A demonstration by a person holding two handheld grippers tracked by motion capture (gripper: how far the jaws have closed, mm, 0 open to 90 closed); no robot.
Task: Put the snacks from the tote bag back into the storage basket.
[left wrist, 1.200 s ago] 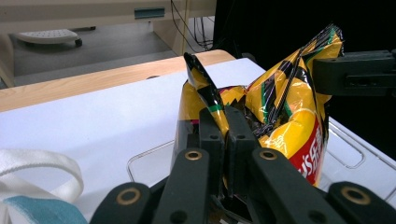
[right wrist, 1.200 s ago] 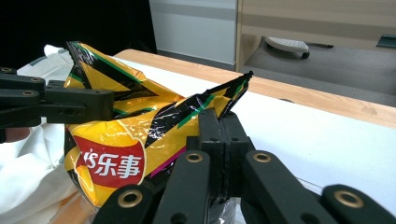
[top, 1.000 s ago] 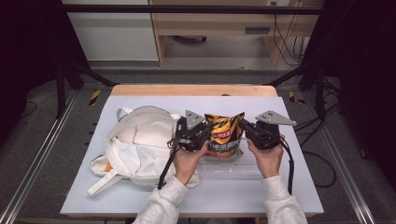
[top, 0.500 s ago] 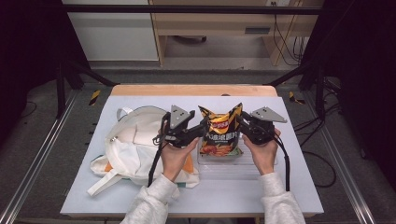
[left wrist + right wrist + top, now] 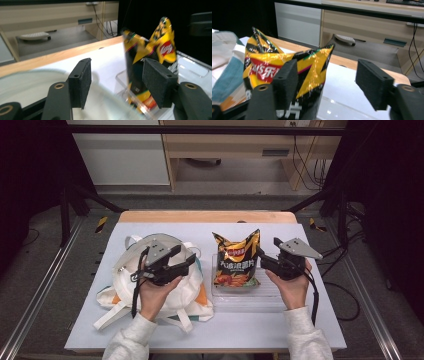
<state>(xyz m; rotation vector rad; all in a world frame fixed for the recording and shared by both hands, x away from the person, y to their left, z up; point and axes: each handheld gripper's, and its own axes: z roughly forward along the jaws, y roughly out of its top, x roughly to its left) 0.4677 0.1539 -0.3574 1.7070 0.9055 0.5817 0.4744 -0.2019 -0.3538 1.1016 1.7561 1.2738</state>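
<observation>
2 grippers, left and right, have just opened and hold nothing, the chips stand in the tray, so next the left likely grabs the bag.

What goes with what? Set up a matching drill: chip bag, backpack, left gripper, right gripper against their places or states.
1 chip bag
2 backpack
3 left gripper
4 right gripper

a lying flat, white
b open, above the backpack
c upright in the clear tray
d open, right of the bag

Pairs: 1-c, 2-a, 3-b, 4-d
</observation>
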